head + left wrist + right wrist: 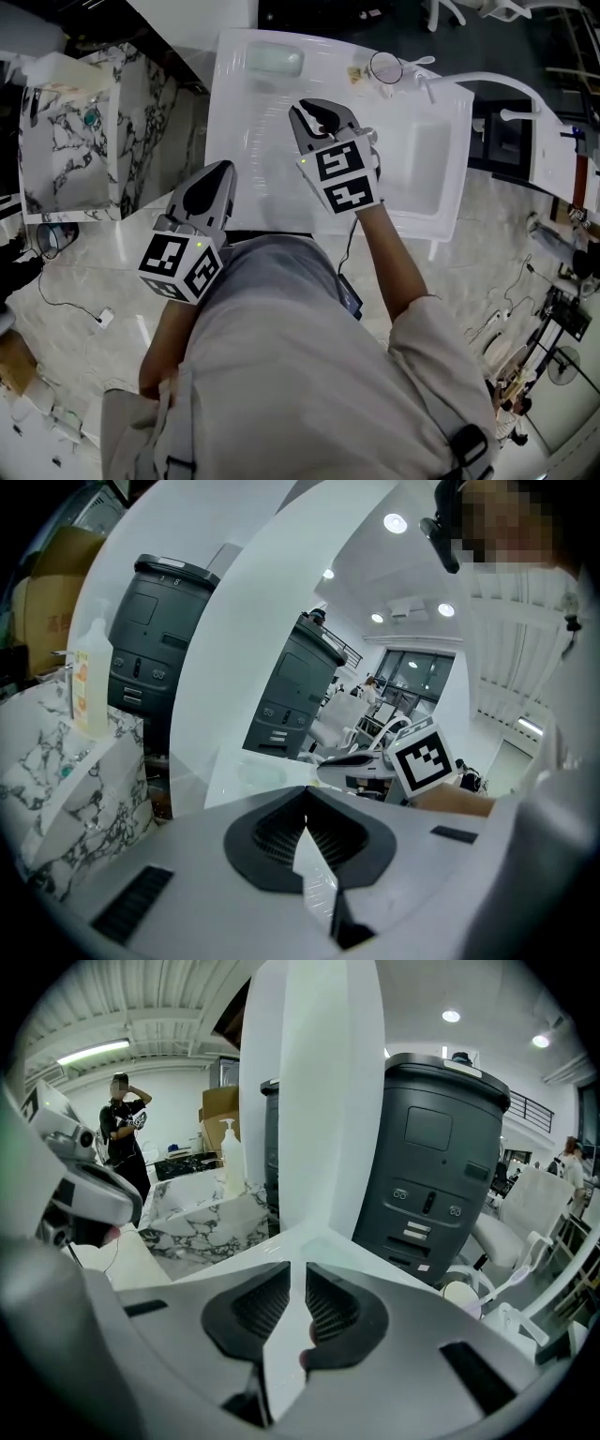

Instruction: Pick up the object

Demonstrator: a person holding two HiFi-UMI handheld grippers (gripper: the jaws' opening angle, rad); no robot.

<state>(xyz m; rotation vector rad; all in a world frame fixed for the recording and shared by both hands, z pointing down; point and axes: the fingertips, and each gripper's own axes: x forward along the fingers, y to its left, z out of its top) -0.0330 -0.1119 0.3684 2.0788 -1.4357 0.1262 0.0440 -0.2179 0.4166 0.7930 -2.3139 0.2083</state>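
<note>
Head view puts the pale green bar [273,61], the likely object, at the far end of the white counter [253,159], ahead of the right gripper [319,111], whose empty jaws stand only narrowly apart and risk shoving the bar away rather than straddling it, while the left gripper [221,173] hangs closed and empty.

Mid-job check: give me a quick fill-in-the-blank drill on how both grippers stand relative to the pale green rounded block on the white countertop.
The pale green rounded block lies on the white countertop, nearer the ___ gripper.
The left gripper has its jaws ___.
The right gripper has its jaws slightly ___, with nothing gripped between the pads.
Missing words: right; shut; apart.
</note>
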